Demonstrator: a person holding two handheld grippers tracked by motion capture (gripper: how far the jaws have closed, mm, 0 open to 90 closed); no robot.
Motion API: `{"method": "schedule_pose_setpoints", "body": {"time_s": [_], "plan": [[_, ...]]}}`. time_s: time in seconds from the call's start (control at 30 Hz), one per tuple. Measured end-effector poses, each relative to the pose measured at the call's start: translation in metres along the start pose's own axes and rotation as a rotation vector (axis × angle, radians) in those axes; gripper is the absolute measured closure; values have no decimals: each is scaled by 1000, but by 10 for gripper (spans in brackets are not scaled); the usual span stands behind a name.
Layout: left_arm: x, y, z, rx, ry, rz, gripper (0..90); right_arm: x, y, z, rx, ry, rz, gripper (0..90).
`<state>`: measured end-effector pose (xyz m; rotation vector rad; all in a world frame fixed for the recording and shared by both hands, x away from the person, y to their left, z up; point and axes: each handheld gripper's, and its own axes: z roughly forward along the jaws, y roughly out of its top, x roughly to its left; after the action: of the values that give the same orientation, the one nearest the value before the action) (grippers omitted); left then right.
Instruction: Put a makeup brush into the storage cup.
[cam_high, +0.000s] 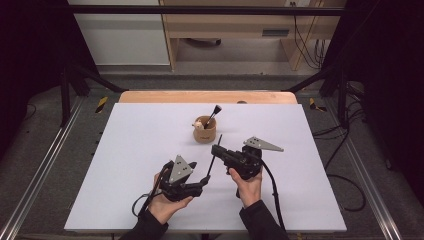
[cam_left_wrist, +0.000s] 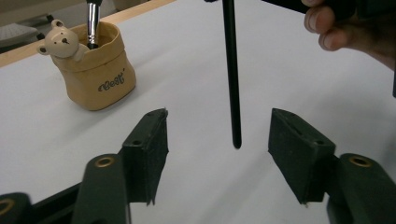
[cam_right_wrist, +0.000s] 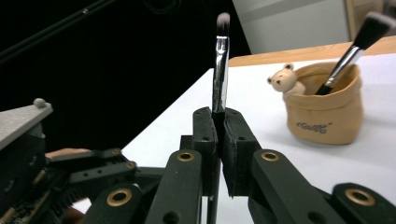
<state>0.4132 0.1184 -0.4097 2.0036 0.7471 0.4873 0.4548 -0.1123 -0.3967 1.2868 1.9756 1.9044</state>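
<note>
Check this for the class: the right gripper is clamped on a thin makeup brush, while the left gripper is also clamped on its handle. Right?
Partly. The right gripper is clamped on the thin brush, but the left gripper is open: the left gripper view shows the handle tip hanging free between its spread jaws.
</note>
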Motion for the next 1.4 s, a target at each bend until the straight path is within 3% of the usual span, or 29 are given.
{"method": "schedule_pose_setpoints", "body": {"time_s": [0.27,0.5,0.7,0.87,1.13,1.4], "plan": [[14,-6,-16,-23,1,19,221,-2,3,-5,-3,-29,-47,853],[29,-12,-32,-60,26,-7,149,-4,7,-11,-9,-52,-107,853],[43,-19,-46,-70,44,-25,115,-6,12,-17,-20,-64,-116,853],[54,-26,-59,-72,75,-26,95,-7,15,-19,-27,-77,-130,853],[74,-40,-80,-79,128,-60,82,-8,18,-20,-27,-91,-151,853],[86,-55,-92,-78,157,-81,77,-8,22,-18,-30,-101,-169,853]]}}
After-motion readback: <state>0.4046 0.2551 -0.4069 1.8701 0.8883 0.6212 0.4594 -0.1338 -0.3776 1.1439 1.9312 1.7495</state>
